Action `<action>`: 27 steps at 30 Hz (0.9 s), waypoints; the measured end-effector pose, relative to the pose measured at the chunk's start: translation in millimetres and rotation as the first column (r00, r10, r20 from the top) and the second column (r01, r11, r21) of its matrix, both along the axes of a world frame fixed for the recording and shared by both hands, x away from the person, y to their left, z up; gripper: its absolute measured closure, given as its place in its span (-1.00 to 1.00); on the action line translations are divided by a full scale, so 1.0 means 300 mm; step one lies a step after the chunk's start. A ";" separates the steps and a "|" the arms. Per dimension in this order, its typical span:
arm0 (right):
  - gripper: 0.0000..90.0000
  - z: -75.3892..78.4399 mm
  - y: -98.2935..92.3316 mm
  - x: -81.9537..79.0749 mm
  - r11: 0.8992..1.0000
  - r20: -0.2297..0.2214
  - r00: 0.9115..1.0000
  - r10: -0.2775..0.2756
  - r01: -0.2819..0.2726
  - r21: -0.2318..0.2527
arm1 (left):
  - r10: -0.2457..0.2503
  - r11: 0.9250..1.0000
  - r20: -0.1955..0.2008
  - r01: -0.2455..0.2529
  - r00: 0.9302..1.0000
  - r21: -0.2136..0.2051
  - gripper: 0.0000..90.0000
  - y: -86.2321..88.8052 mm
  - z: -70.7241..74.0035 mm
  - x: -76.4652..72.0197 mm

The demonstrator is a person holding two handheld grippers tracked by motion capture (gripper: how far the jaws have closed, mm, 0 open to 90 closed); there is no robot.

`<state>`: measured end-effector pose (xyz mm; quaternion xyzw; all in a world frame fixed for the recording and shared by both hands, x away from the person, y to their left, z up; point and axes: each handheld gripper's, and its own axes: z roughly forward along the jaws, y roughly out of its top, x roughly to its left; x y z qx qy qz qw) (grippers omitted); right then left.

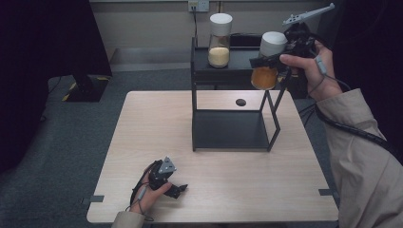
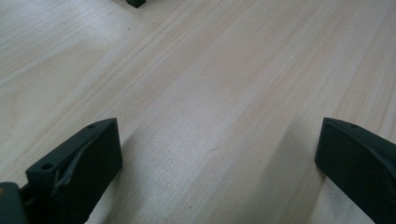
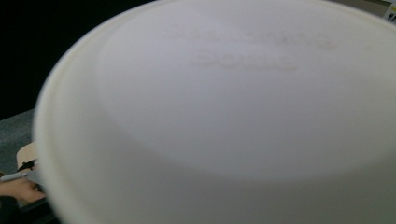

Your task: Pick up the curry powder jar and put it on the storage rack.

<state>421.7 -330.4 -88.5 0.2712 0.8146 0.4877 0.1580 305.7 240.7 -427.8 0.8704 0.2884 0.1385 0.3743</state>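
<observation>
Orange-filled jar (image 1: 266, 71) with white lid (image 1: 273, 43): off the surface, held in the air at the right end of the black rack (image 1: 230, 90), roughly level with the rack's top shelf. Jar looks upright, and its base overlaps the shelf's right edge in the high view; can't tell whether it touches the shelf or hangs clear.

Right claw (image 1: 274, 59) is clamped on the jar from the right side, just under the lid, jaws narrow around the neck. Right hand (image 1: 311, 66) is behind it, cable trailing down along the sleeve. In the right gripper view the lid (image 3: 224, 116) sits right against the lens, blurred, with faint embossed lettering I can't read.

Second jar (image 1: 219, 40), pale yellow fill, white lid, stands upright on the top shelf to the left of the held one, well apart from it.

The rack stands on the wooden surface (image 1: 142, 142) at its far right part, lower shelf bare. A small dark round spot (image 1: 241, 102) shows on the surface behind the rack's frame.

Left claw (image 1: 177, 189) rests on the surface near the front edge, well apart from rack and jars. Jaws spread wide, nothing between them, just bare wood (image 2: 219, 116) in the left gripper view.
</observation>
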 end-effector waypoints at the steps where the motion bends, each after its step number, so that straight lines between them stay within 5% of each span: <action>1: -0.24 0.004 0.000 0.004 1.000 0.002 1.000 -0.001 0.001 0.001 | 0.000 1.000 0.000 0.000 1.000 0.000 -1.00 0.000 0.000 0.000; 15: -0.24 0.086 0.035 0.101 0.998 0.015 0.998 -0.062 0.062 -0.006 | 0.000 1.000 0.000 0.000 1.000 -0.001 -1.00 0.000 0.000 0.000; 27: -0.23 0.060 0.093 0.234 0.993 0.008 0.993 -0.114 0.114 -0.008 | 0.000 1.000 0.000 0.000 1.000 0.001 -1.00 0.000 0.000 0.000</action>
